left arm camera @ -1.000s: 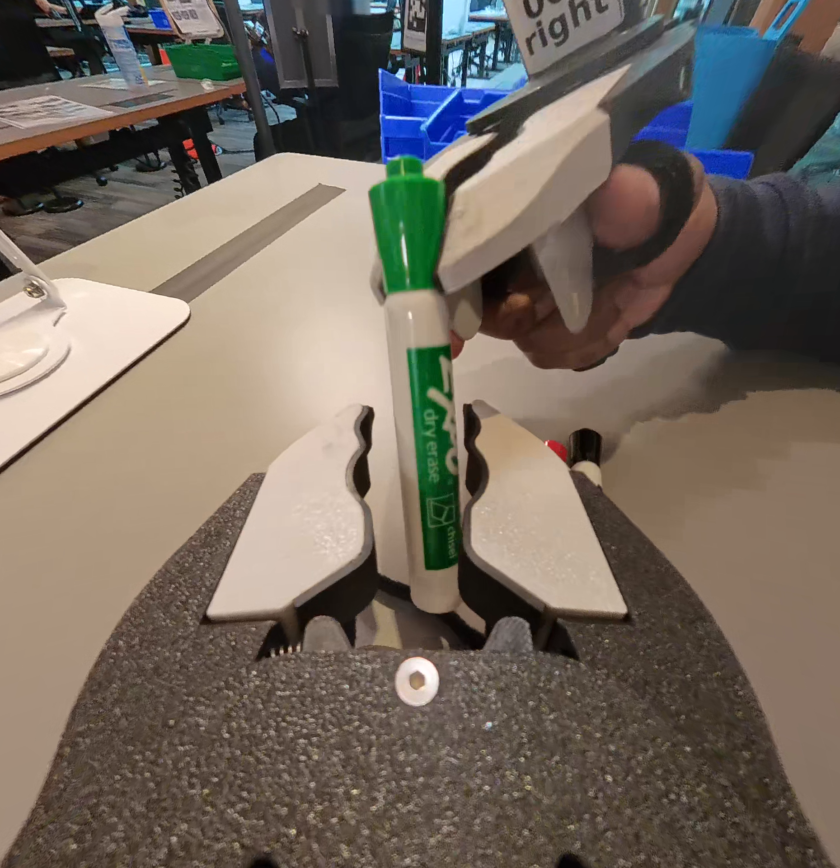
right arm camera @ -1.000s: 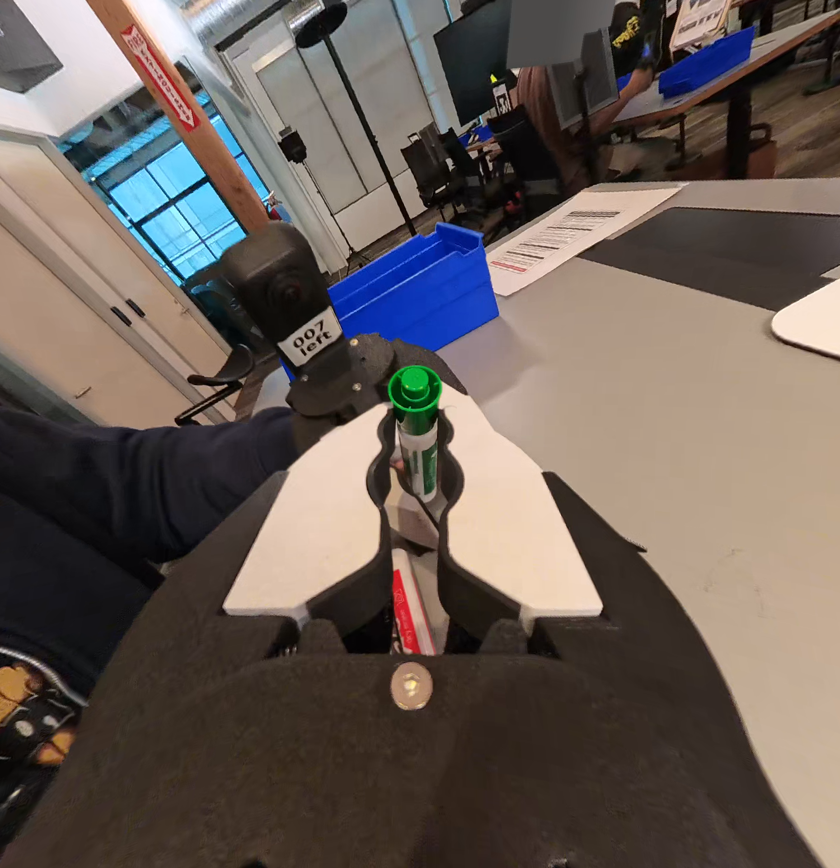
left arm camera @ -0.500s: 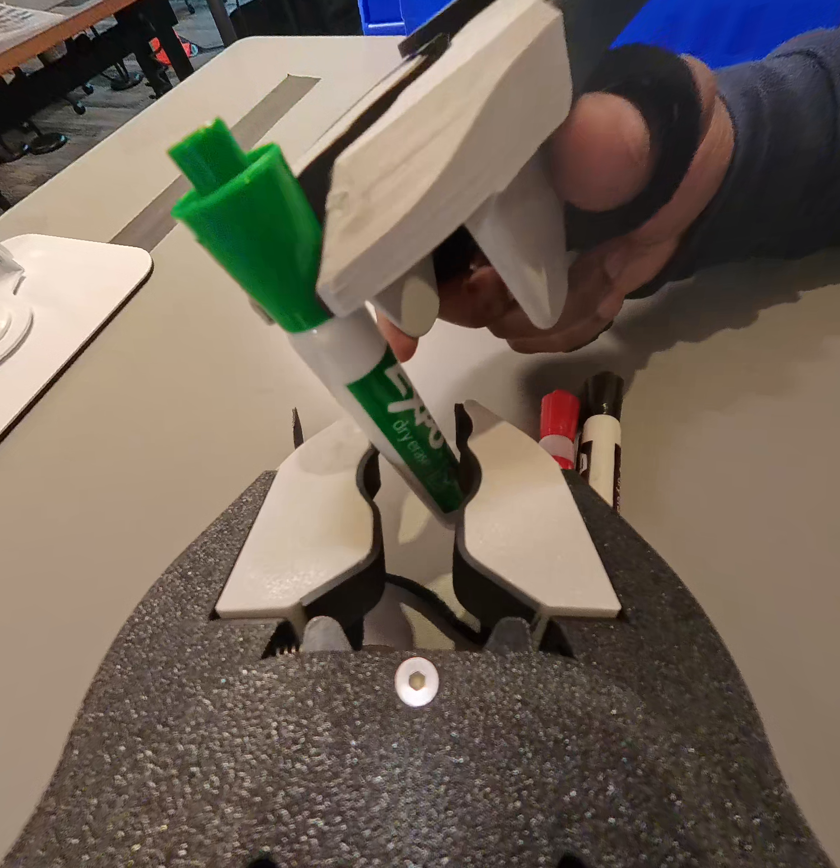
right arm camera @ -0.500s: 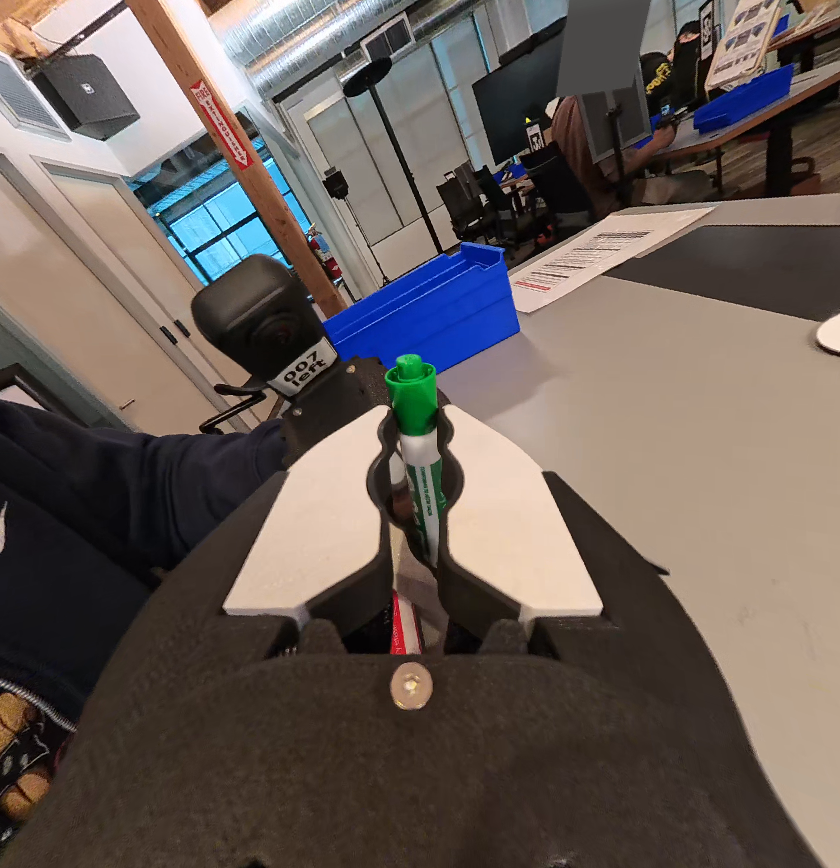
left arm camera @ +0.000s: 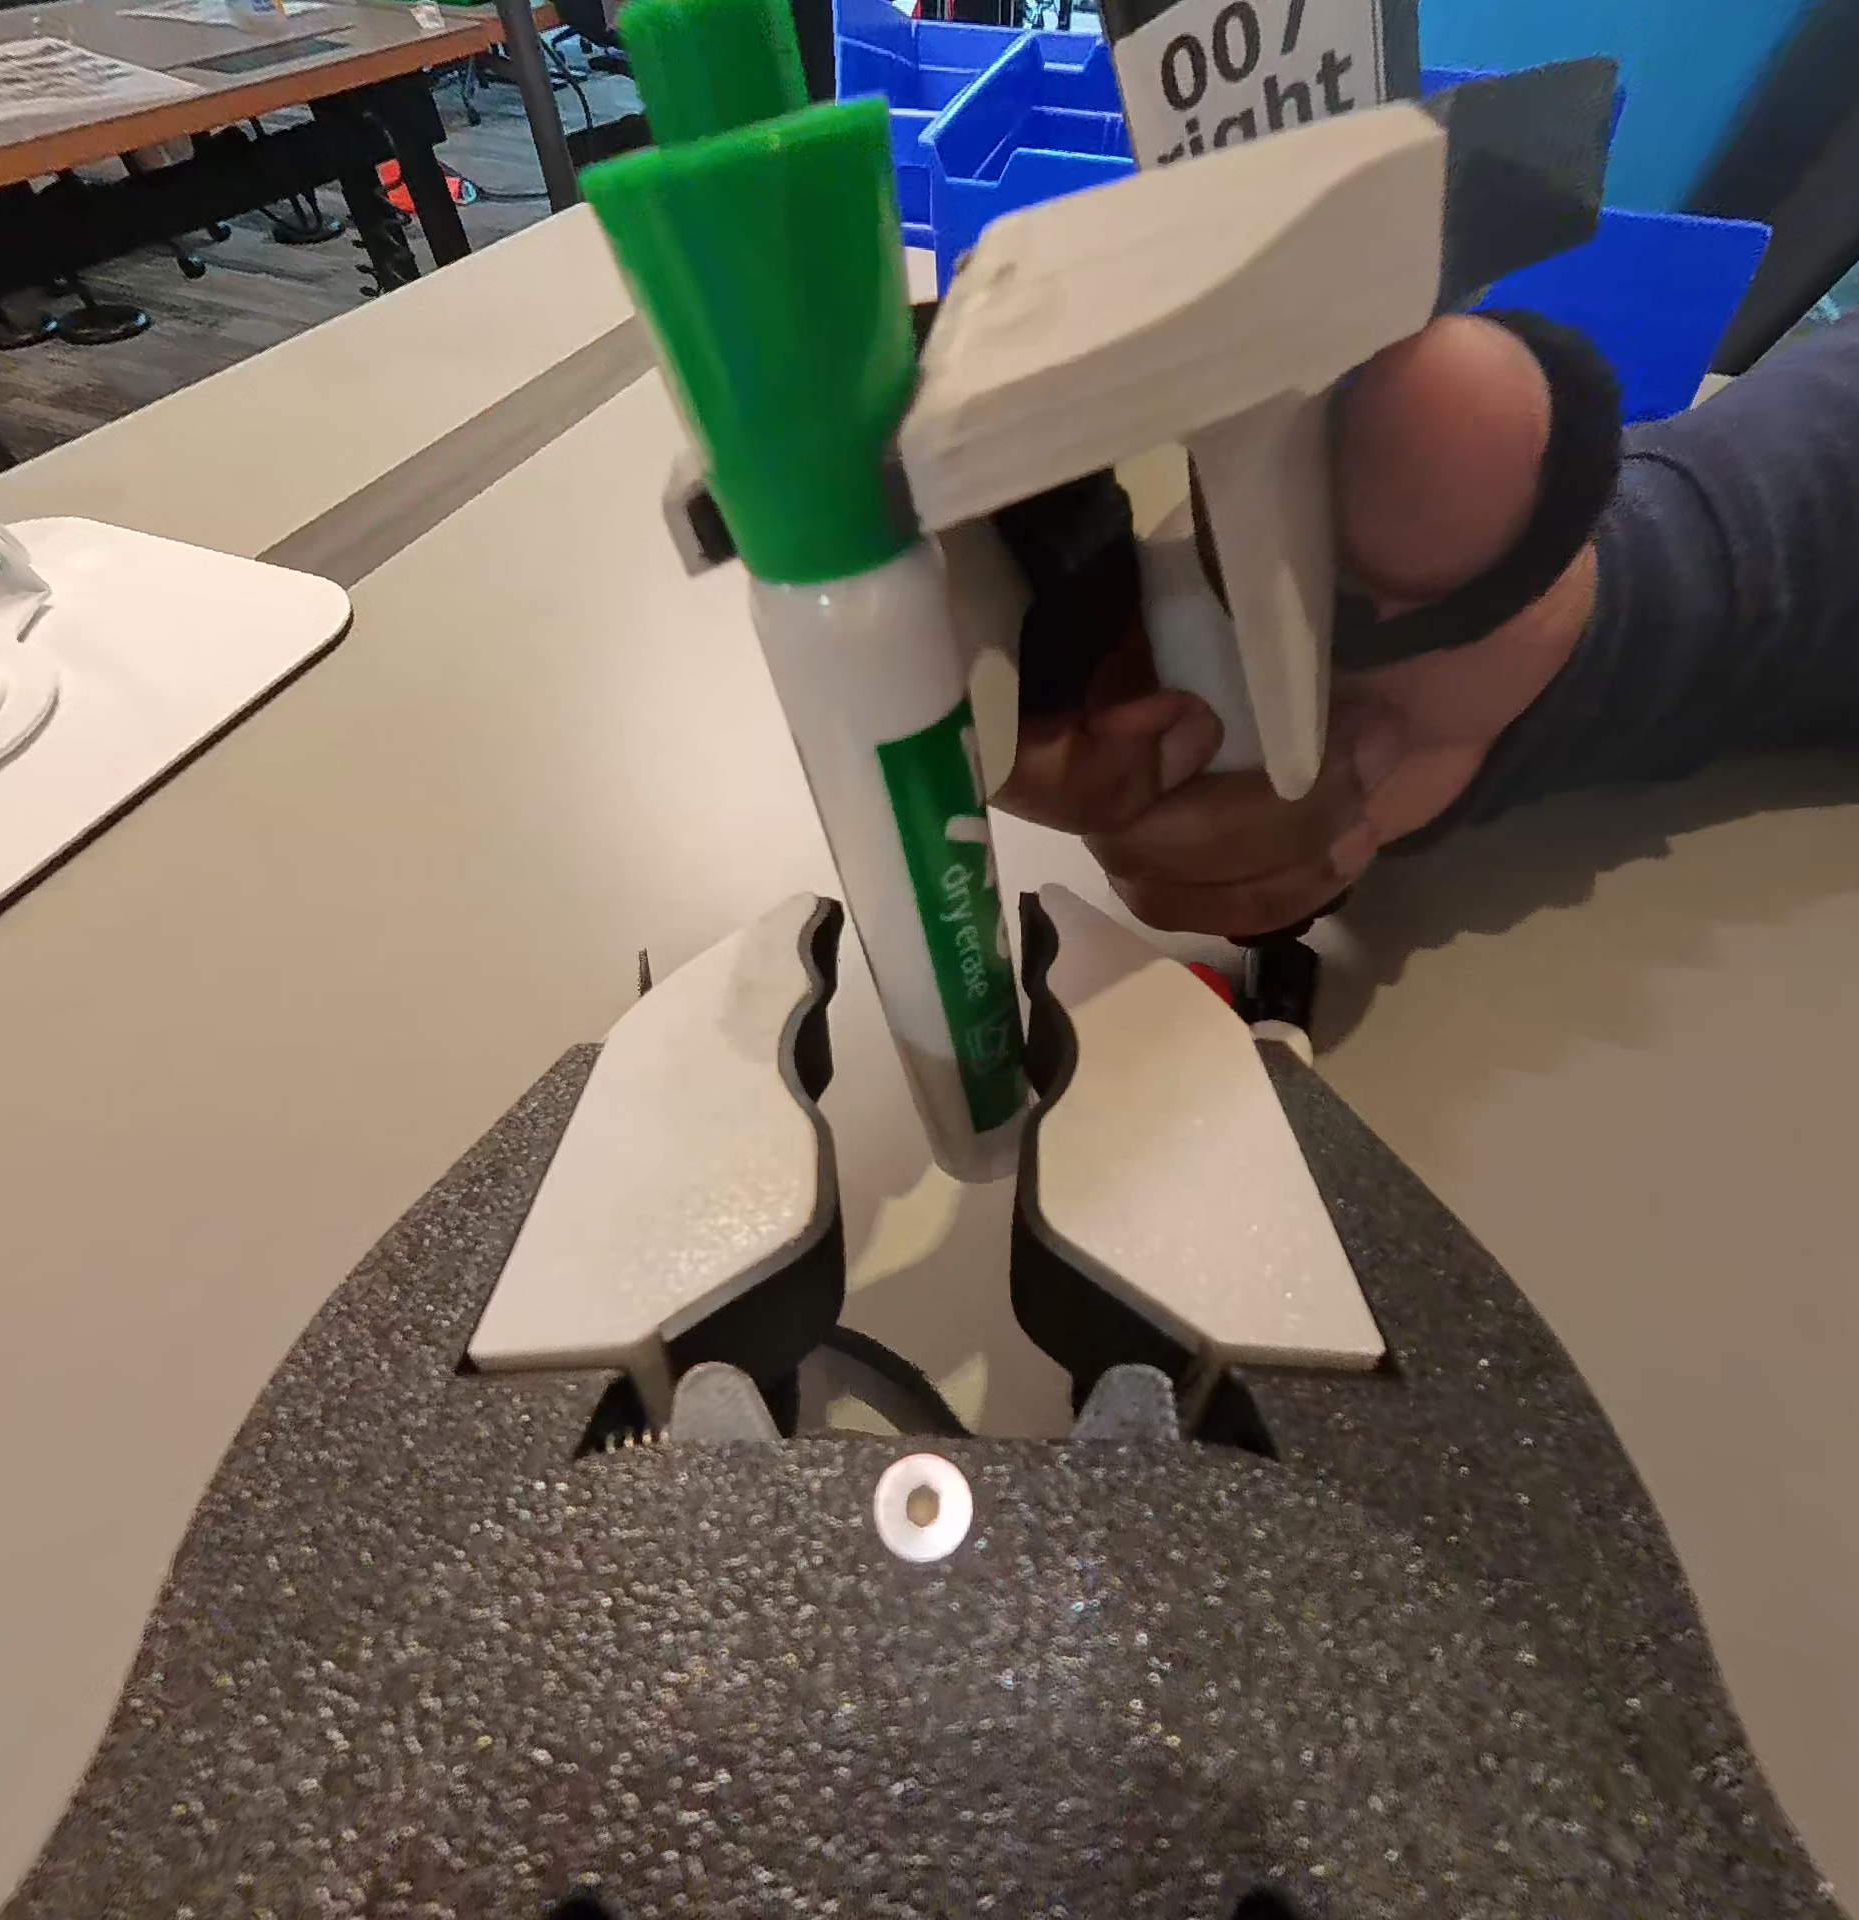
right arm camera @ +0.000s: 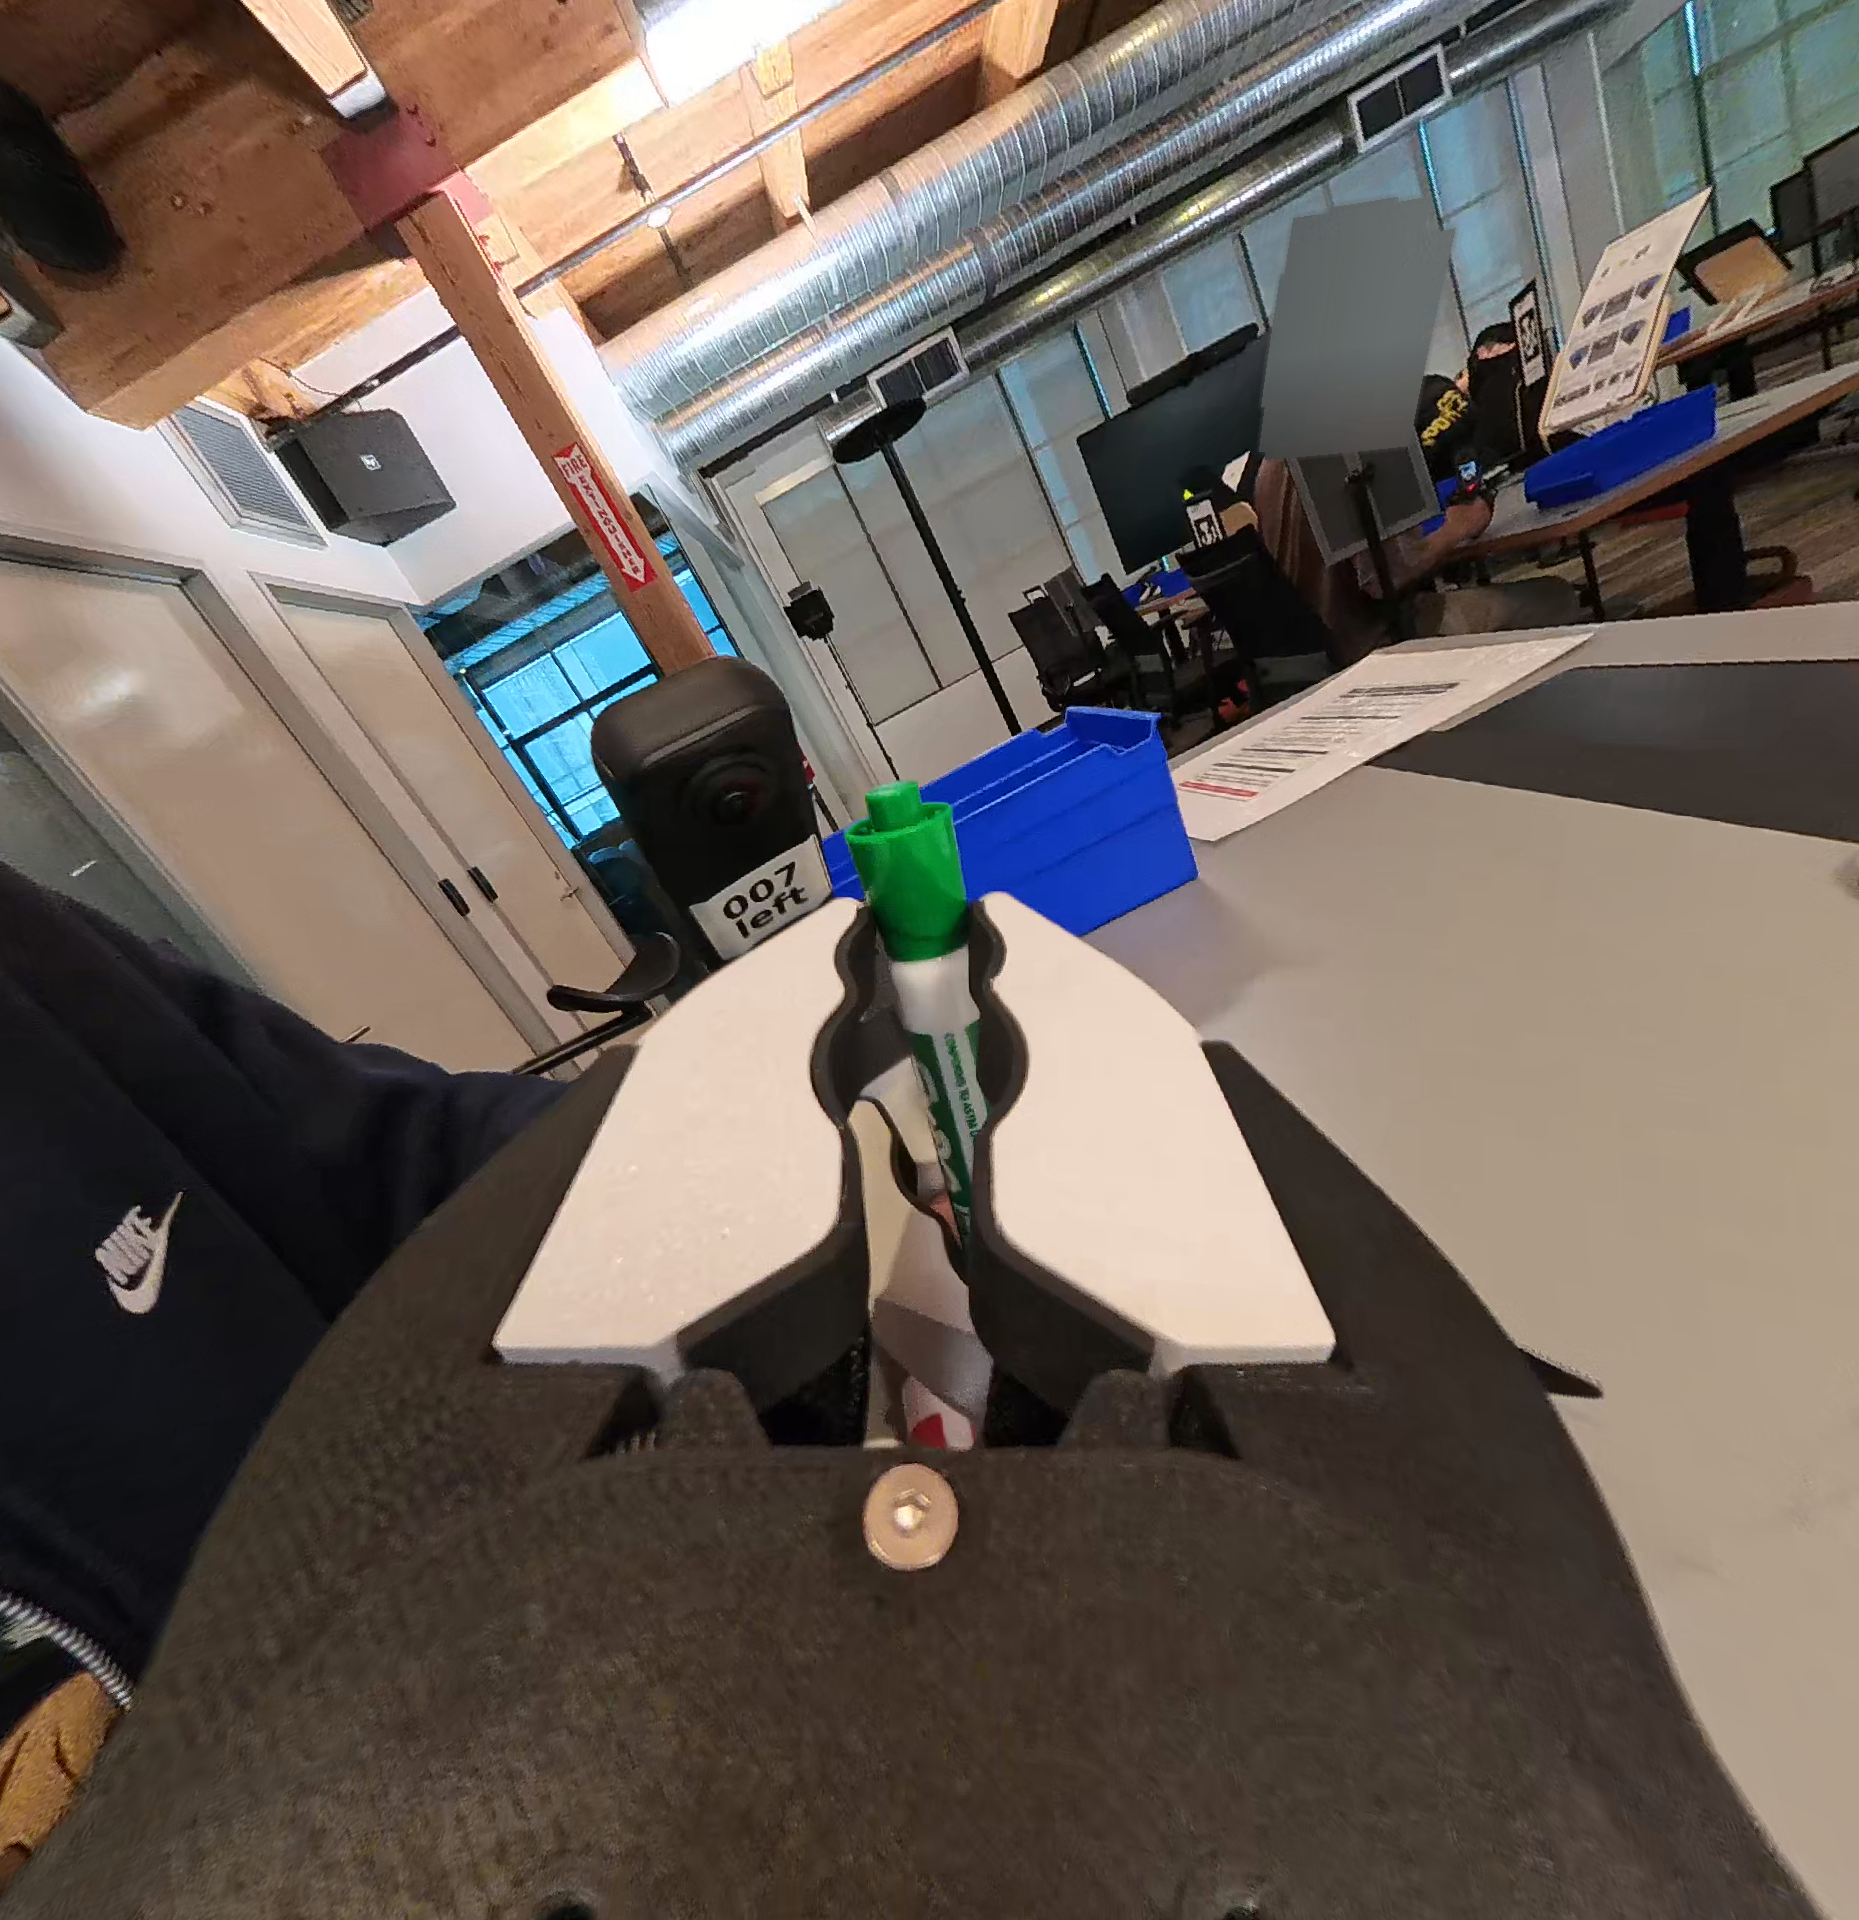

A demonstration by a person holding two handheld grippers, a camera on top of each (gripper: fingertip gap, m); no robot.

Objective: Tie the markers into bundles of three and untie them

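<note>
Marker front and centre here, green-capped, white barrel with a green label band, standing nearly upright and leaning a touch toward upper left of the left wrist frame. Right gripper clamped on it right around the bottom of the cap, coming in from the right side of the frame, held in a hand with a dark sleeve. Looks like a handover or a repositioning: the marker's tail end dangling down into the gap of the left gripper, whose jaws stand apart with a sliver of space on either side of the barrel, not pinching it yet. Probably held by the cap end so the free barrel can be taken lower down. Same grip from the right wrist view: right gripper closed around the marker, cap poking up past the tips at frame centre. Two more markers, a red one and a black one, lying on the desk just right of the left gripper, partly hidden under the hand. No bundle of three together at this point, and whatever does the tying isn't clearly visible.
</note>
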